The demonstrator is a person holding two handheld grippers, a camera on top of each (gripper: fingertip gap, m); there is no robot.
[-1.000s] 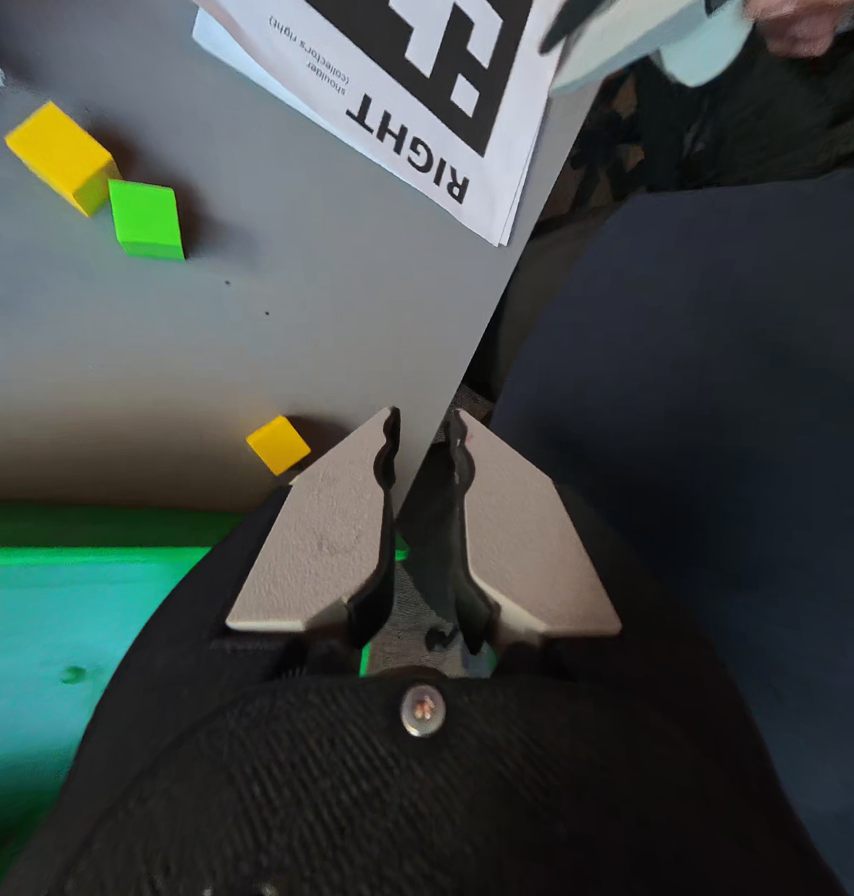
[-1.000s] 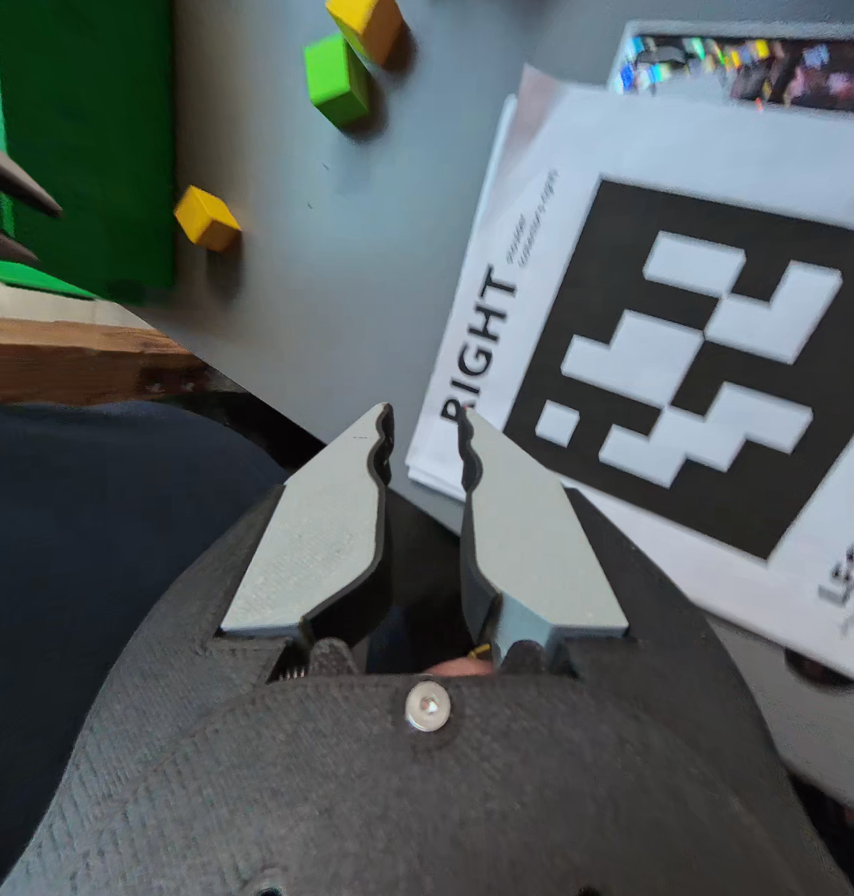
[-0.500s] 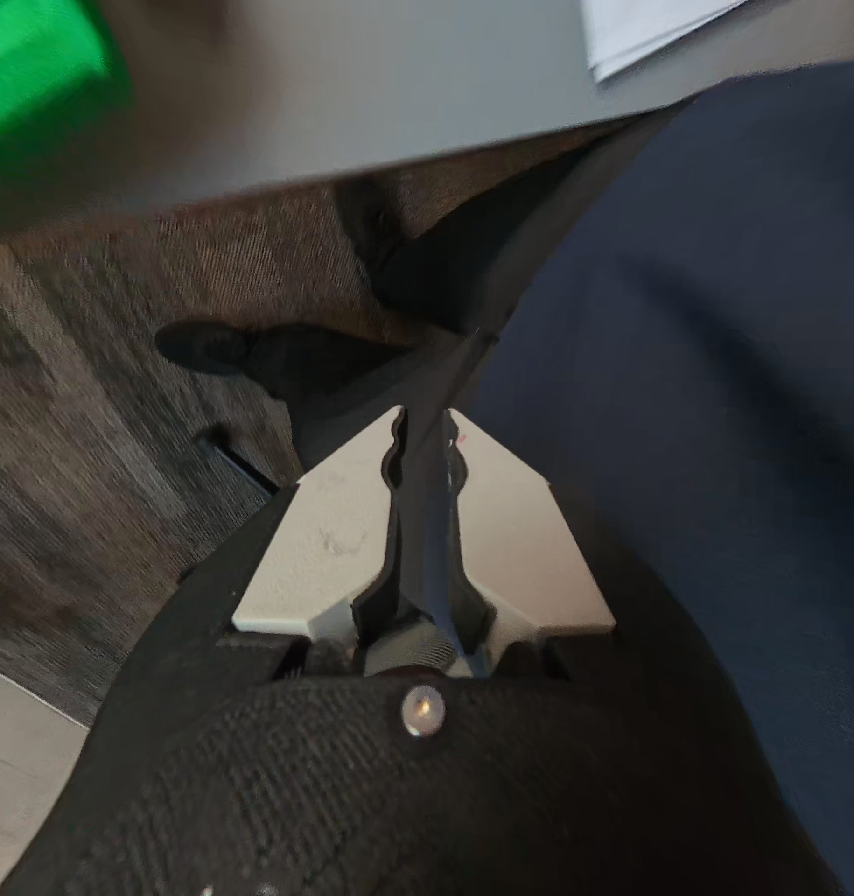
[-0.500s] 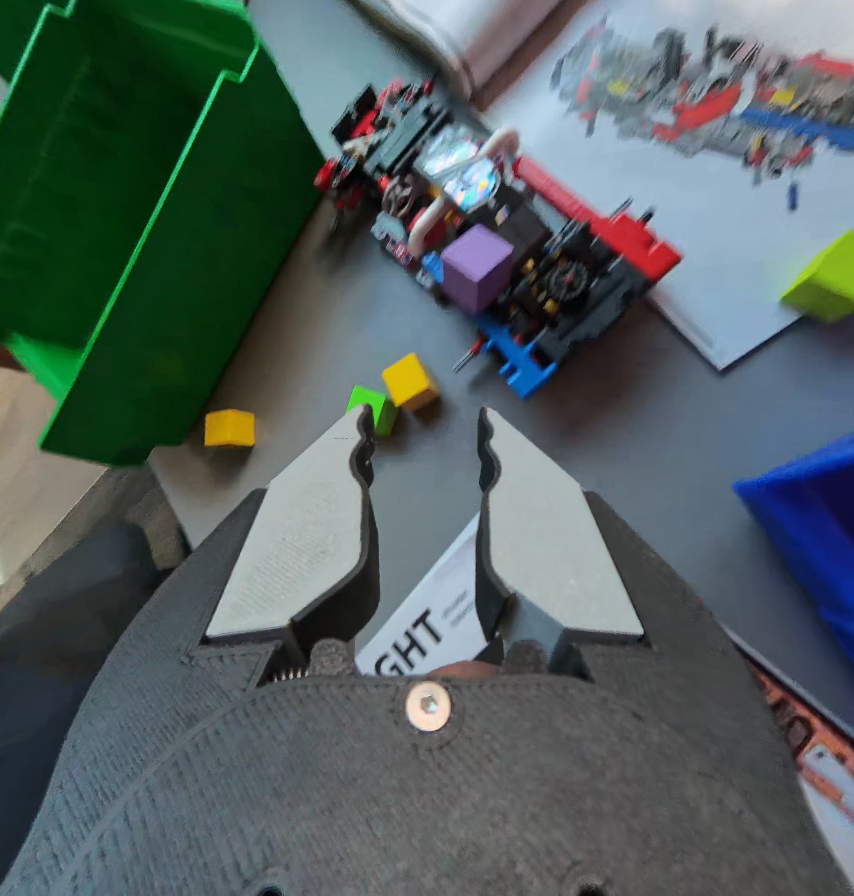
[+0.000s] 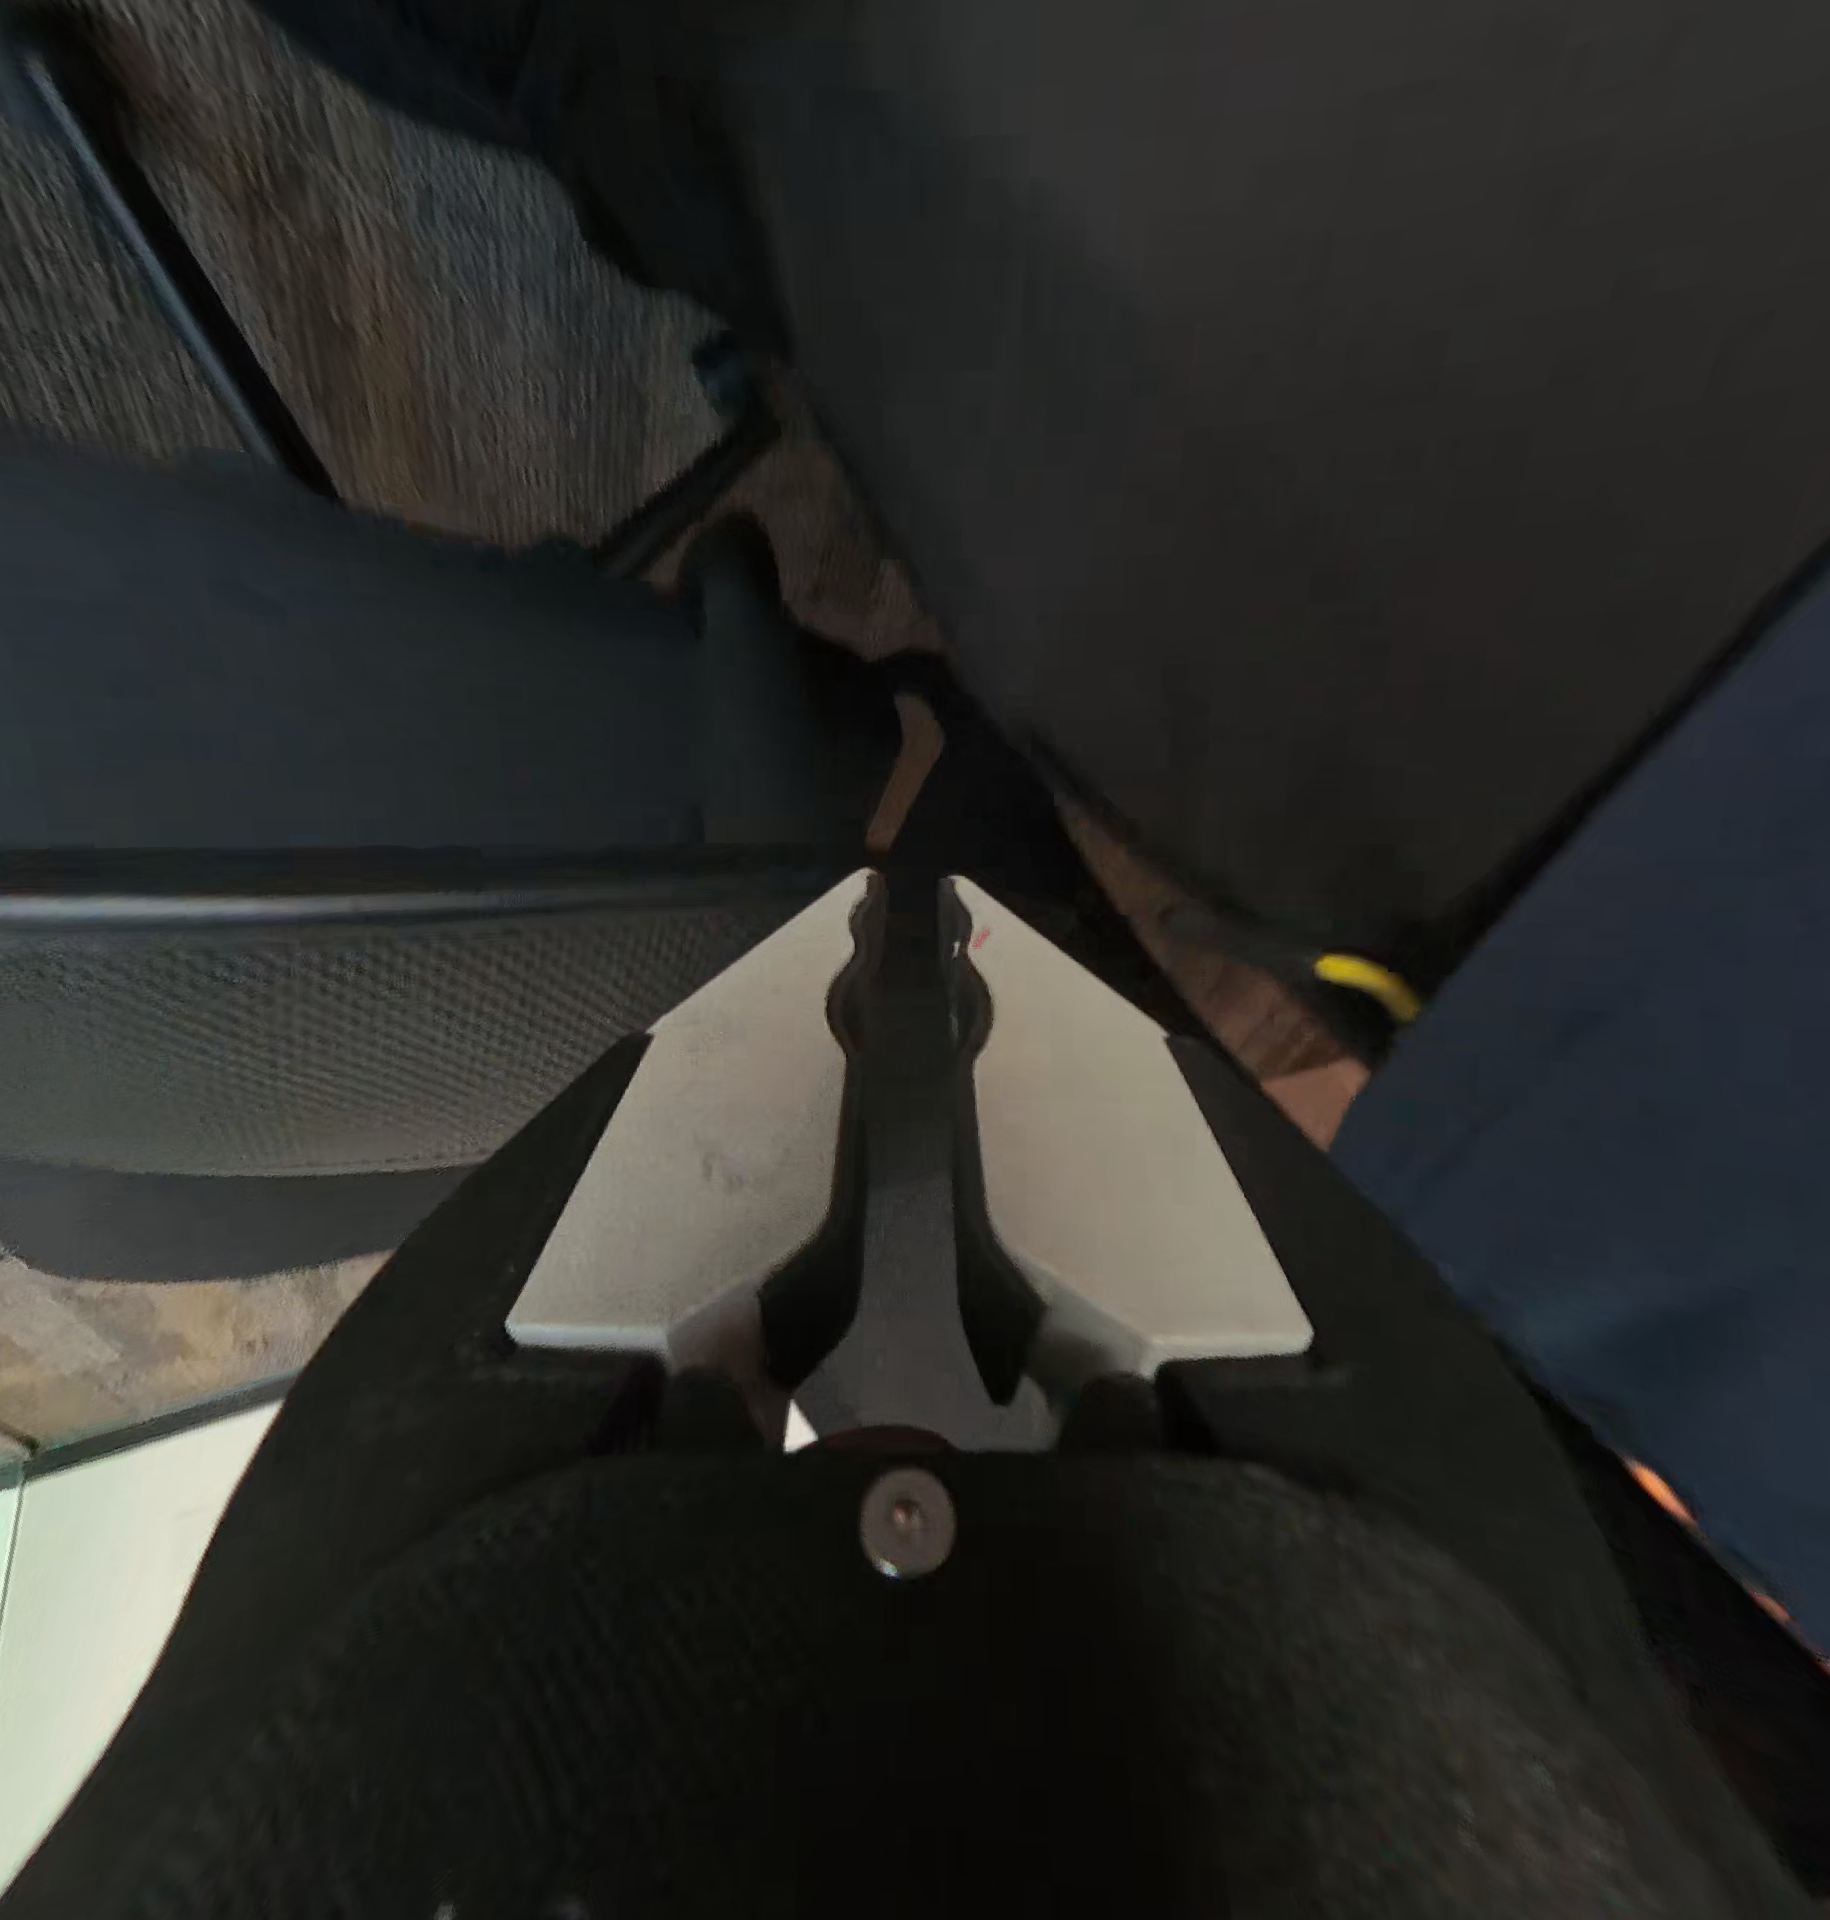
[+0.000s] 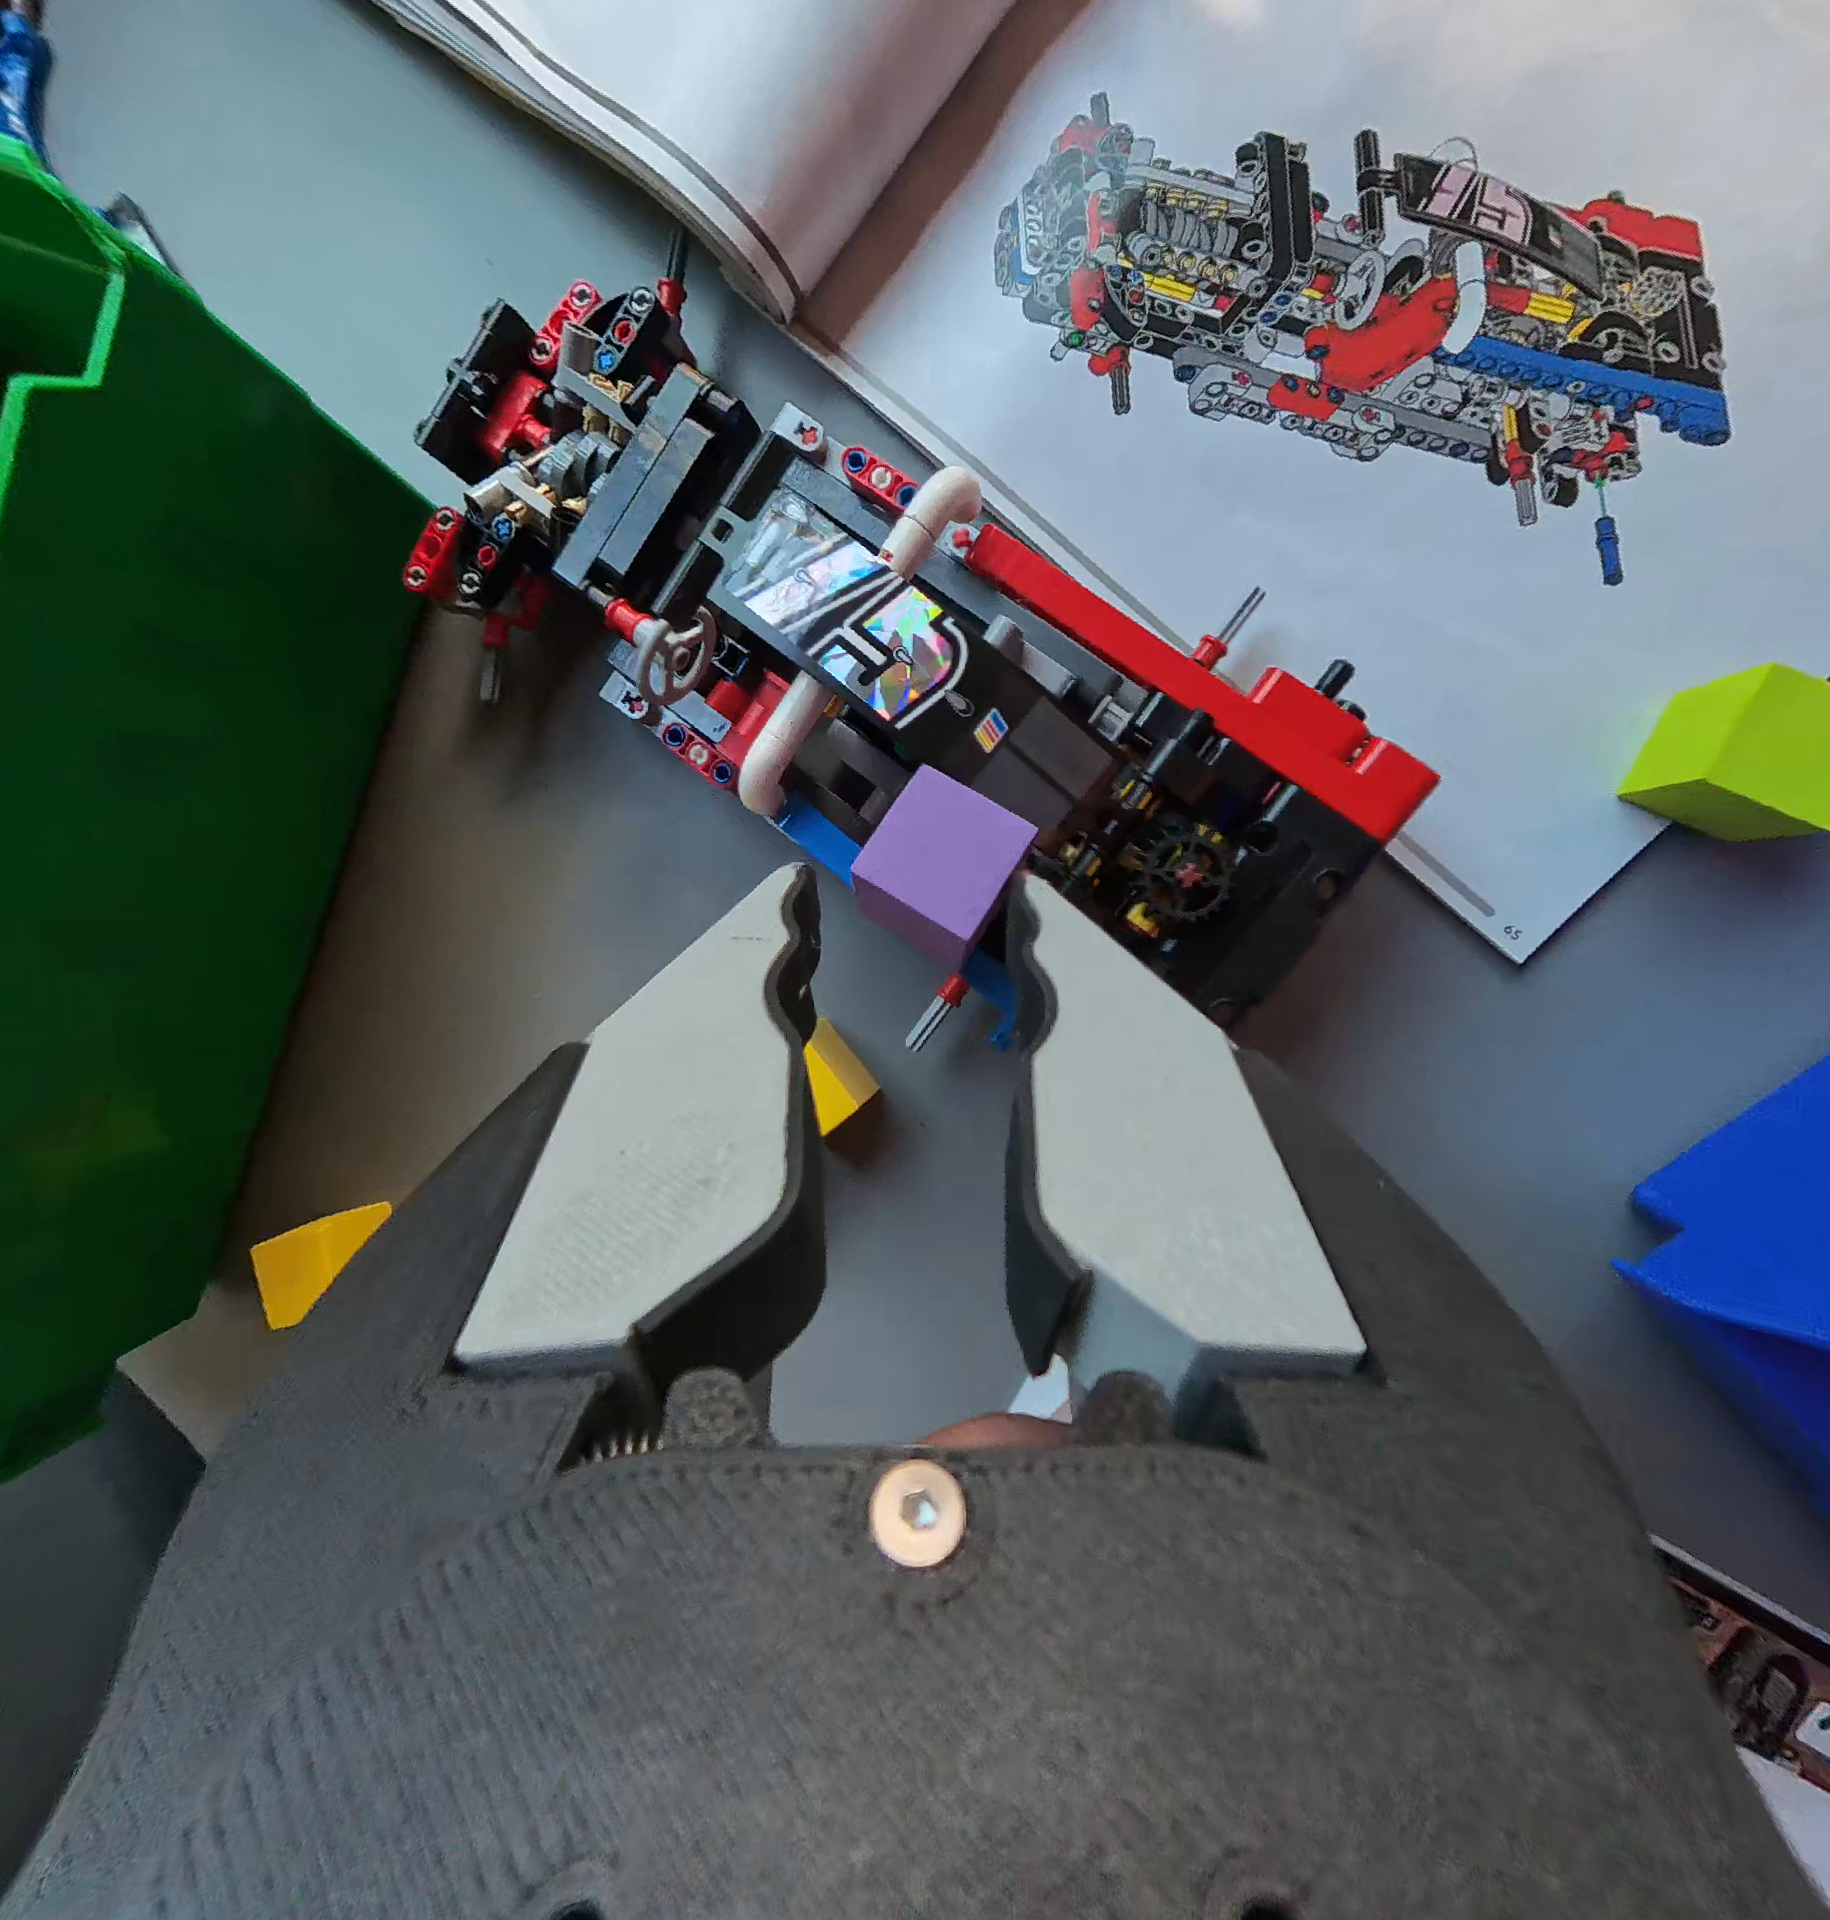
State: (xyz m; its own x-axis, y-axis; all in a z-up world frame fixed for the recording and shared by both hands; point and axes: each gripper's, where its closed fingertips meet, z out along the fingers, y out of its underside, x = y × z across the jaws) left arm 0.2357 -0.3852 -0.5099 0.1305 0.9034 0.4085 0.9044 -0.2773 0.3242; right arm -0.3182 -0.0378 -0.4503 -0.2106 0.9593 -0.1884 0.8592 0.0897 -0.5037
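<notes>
the right gripper (image 6: 911, 914) stands open above the grey table (image 6: 537, 883), nothing between its pads; the purple cube (image 6: 937, 862) lies just ahead of the fingertips, a little toward the right finger, and rests against the toy vehicle of building bricks (image 6: 890, 623), whose long axis runs obliquely from upper left to lower right; a yellow cube (image 6: 838, 1075) sits just beside the left finger, lower down; a green bin (image 6: 163, 727) is at the left, a blue bin (image 6: 1773, 1247) at the right; the left gripper (image 5: 909, 904) points under the table toward dark cloth (image 5: 319, 707) and carpet (image 5: 454, 312), its fingers nearly together with a narrow gap, holding nothing.
</notes>
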